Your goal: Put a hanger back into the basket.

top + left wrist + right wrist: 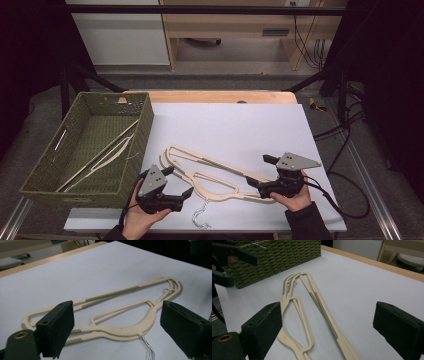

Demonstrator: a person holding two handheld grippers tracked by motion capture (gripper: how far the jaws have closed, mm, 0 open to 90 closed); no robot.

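Woven green basket [142, 131] holds pale hangers [102, 155]; left tongs [177, 185] and right tongs [260, 172] gape over stacked hangers [210, 175].

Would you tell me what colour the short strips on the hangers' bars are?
Olive green strips on cream hangers, best in the right gripper view.

I see two cream wooden hangers [210, 172] stacked flat on the white sheet, their metal hook [201, 216] pointing toward the near edge.
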